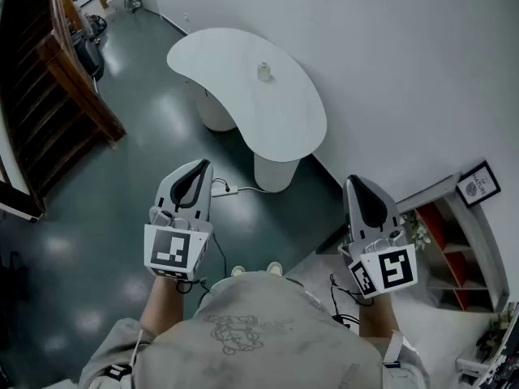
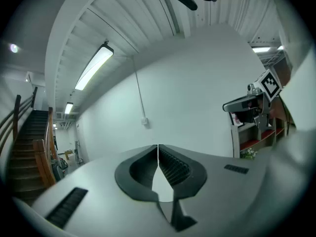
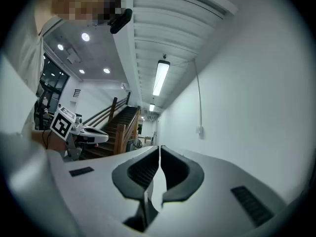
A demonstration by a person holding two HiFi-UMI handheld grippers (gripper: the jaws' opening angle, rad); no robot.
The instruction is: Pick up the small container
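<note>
Caught from head cam, L to R: wooden staircase (image 1: 57,96) along far-left edge, beside dark green floor (image 1: 105,241). Held left gripper (image 1: 199,166) level at lower left-centre in front of grey shirt (image 1: 259,339), jaws pressed together tip to tip, nothing betw. them. Left small container (image 1: 264,72) standing upright on white curved table (image 1: 243,112), nr its wall-side edge, up-frame and well apart from both grippers, touched by neither. Held right gripper (image 1: 358,181) level at lower right-centre, jaws likewise closed on each other, empty, as shown in right gripper view. Framed at far right, against white wall (image 1: 389,63): open shelf unit w/ red interior (image 1: 450,254), framed picture (image 1: 478,184) on its top, small plant (image 1: 418,229) just beside its nr end.
</note>
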